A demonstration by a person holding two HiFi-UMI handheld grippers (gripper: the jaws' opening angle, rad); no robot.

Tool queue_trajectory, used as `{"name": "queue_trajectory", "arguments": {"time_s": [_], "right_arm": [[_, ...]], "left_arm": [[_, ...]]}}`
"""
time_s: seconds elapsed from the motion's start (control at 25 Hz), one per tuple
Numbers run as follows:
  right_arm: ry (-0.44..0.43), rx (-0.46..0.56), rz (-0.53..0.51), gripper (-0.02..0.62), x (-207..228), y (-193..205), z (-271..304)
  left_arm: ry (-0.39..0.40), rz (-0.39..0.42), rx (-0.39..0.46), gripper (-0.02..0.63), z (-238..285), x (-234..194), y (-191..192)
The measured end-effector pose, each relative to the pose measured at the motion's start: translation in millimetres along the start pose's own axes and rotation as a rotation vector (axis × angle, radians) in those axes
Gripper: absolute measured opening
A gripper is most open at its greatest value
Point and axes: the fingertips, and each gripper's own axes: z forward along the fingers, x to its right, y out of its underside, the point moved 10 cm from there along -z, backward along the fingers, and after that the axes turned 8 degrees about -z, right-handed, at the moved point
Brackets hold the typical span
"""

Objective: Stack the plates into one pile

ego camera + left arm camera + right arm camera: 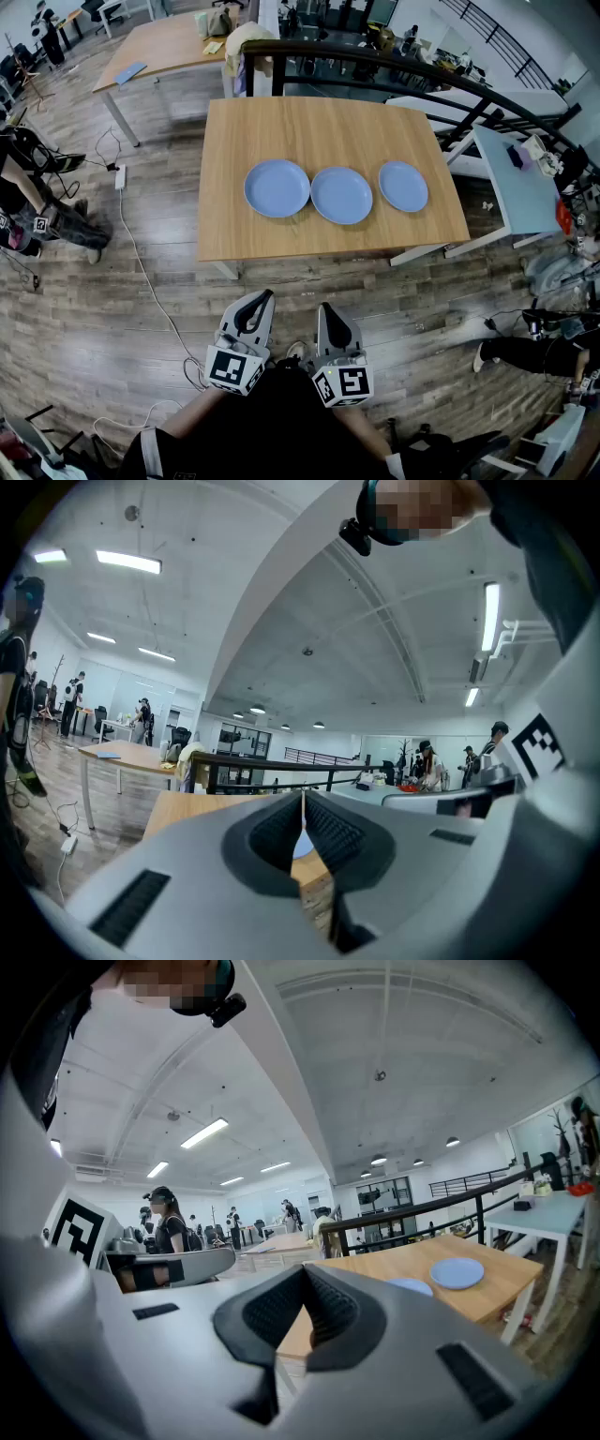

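Closest to the camera are the two hand-held grippers, kept low and near the person's body. The left gripper (266, 296) has its jaws pressed together with nothing between them, as its own view confirms (302, 801). The right gripper (326, 309) is the same, closed and empty (305, 1276). I think they are held like this because no grasp is being prepared yet; the person stands back from the near edge of the desk (319, 127), with bare wooden floor (169, 328) between. On the desk three blue plates lie flat in one row, parallel to the near edge. The left plate (277, 187) and the middle plate (341, 195) are almost touching, and the right plate (403, 186) is just beside the middle one, toward the right edge. None rests on another, so the stacking seems not begun. Probably the person must first step closer and open one gripper to take a plate by its rim.
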Motion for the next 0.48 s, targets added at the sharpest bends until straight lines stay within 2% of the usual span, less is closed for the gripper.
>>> {"name": "queue_trajectory", "arguments": {"time_s": [0.48], "right_arm": [[0.006,0.012,0.027,0.031,-5.9,1.5,1.5]], "left_arm": [[0.001,-0.008,0.005,0.029,-4.9,-6.9,2.8]]}}
